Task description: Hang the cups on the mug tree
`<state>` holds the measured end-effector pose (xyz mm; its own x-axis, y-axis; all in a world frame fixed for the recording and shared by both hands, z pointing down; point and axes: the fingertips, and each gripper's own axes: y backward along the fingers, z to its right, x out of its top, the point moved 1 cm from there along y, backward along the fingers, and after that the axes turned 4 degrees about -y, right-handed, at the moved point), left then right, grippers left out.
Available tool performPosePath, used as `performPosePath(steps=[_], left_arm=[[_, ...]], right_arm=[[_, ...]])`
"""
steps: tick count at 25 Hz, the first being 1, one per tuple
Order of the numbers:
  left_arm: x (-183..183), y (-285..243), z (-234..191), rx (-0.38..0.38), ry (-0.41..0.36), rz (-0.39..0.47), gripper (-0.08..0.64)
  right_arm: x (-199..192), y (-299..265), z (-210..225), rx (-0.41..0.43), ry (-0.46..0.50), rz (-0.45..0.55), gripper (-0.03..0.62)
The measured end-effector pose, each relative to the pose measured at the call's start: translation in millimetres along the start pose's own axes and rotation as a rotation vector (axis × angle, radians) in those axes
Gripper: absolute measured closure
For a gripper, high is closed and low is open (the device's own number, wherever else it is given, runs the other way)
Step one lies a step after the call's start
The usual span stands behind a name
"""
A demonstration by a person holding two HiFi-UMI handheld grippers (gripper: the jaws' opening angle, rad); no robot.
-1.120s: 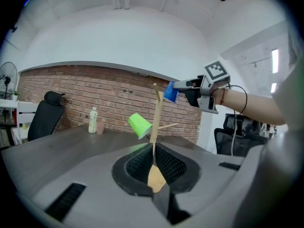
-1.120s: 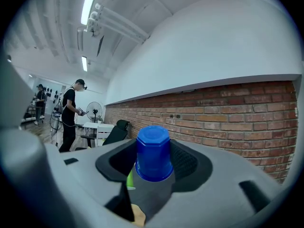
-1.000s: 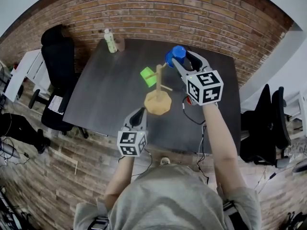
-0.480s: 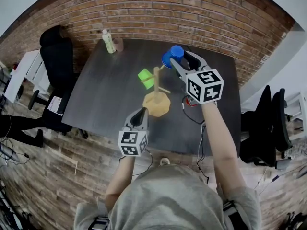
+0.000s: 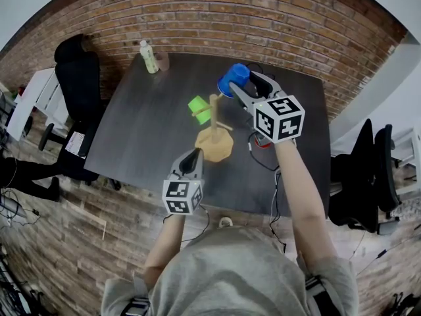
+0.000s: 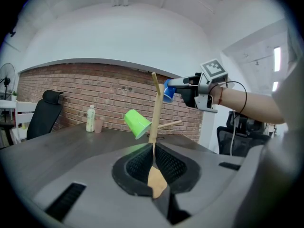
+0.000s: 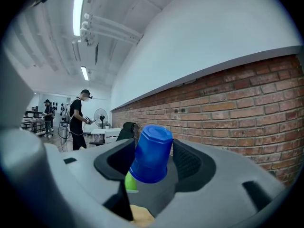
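Observation:
A wooden mug tree [image 5: 214, 118] stands mid-table, with a green cup [image 5: 198, 107] hanging on its left peg. A blue cup [image 5: 233, 79] sits upside down and tilted beside the top of the pole, between the jaws of my right gripper [image 5: 241, 83]. Those jaws have just been opening, and a gap shows beside the blue cup [image 7: 152, 153] in the right gripper view. My left gripper [image 5: 191, 160] is shut on nothing, low and just short of the tree's base. In its view the pole [image 6: 155, 108], green cup [image 6: 137, 122] and blue cup [image 6: 168, 93] line up ahead.
A bottle [image 5: 151, 56] and a small pinkish cup [image 5: 164, 61] stand at the table's far left corner. Cables and a red item [image 5: 260, 140] lie right of the tree. Black chairs flank the table [image 5: 141, 130]. A brick wall runs behind it.
My right gripper has carried the blue cup leftward to the top of the tree pole, and the cup has tipped over. The left gripper has stayed put.

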<state>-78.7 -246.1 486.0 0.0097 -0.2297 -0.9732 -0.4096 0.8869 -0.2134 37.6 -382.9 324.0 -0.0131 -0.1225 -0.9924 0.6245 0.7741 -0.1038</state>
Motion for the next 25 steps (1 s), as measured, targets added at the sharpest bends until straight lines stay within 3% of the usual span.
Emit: performPosePath(steps=[12, 25], left_arm=[[-2, -6, 3, -0.008, 0.002, -0.005, 0.543], [3, 2, 10, -0.045, -0.008, 0.003, 0.543]], right_arm=[[-19, -5, -3, 0.023, 0.001, -0.043, 0.334], [-27, 19, -11, -0.029, 0.014, -0.028, 0.337]])
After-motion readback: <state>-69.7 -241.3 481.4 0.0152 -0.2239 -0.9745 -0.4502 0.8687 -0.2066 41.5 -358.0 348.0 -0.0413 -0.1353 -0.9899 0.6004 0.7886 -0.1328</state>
